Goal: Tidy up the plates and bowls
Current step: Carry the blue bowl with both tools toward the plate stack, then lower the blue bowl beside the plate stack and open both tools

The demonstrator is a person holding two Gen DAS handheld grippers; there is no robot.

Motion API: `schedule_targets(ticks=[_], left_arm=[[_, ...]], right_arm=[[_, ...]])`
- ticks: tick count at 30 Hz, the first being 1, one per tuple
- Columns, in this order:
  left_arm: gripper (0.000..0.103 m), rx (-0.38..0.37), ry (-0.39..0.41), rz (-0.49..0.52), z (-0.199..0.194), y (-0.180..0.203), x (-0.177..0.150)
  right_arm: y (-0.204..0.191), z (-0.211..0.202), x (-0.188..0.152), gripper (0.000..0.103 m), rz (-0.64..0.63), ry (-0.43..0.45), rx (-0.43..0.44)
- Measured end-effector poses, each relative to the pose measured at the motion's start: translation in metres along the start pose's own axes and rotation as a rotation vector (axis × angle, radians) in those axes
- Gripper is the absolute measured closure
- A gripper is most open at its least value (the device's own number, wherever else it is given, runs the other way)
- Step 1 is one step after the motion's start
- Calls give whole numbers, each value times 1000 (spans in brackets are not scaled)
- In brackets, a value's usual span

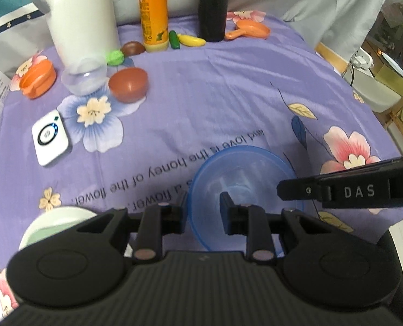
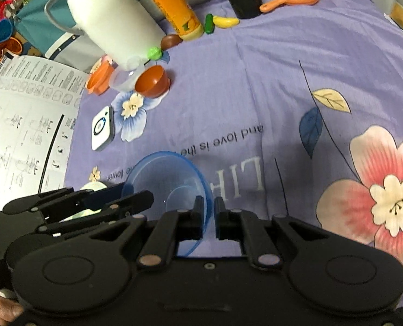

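A translucent blue bowl [image 1: 242,187] sits on the purple flowered cloth, close in front of both grippers; it also shows in the right wrist view [image 2: 168,179]. My left gripper [image 1: 201,212] straddles the bowl's near left rim, one finger inside and one outside, with a wide gap between them. My right gripper [image 2: 209,217] is shut on the bowl's right rim, and it shows as a black finger [image 1: 337,190] in the left wrist view. A white-green bowl [image 1: 54,225] lies at the near left, partly hidden by my left gripper.
At the far left stand a brown bowl [image 1: 128,84], a clear cup [image 1: 84,78], an orange lid [image 1: 37,80] and a white kettle [image 1: 79,13]. An orange bottle [image 1: 152,11], a dark bottle [image 1: 213,5], toy food and an orange pan [image 1: 251,30] line the back. A white device [image 1: 52,137] lies left.
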State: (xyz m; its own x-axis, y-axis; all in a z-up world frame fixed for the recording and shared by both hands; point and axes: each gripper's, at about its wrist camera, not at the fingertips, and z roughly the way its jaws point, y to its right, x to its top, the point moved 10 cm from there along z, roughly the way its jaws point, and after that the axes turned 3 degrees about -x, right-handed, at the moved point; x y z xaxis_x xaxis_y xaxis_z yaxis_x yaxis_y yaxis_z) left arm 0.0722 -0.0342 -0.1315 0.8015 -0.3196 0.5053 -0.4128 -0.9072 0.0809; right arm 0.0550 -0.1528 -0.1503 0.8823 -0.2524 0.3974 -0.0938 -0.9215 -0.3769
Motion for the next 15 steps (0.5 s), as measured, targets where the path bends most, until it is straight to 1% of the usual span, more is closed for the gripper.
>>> schedule_targets(ticks=[5,15], left_arm=[[79,1,-14,-15,3,-3,-8],[79,-4,-46,-39,19,-12,-18]], right_arm=[[-1,4,-7,95,-11,-18,-6],[-3,19,-11,95,-18,-46,-16]])
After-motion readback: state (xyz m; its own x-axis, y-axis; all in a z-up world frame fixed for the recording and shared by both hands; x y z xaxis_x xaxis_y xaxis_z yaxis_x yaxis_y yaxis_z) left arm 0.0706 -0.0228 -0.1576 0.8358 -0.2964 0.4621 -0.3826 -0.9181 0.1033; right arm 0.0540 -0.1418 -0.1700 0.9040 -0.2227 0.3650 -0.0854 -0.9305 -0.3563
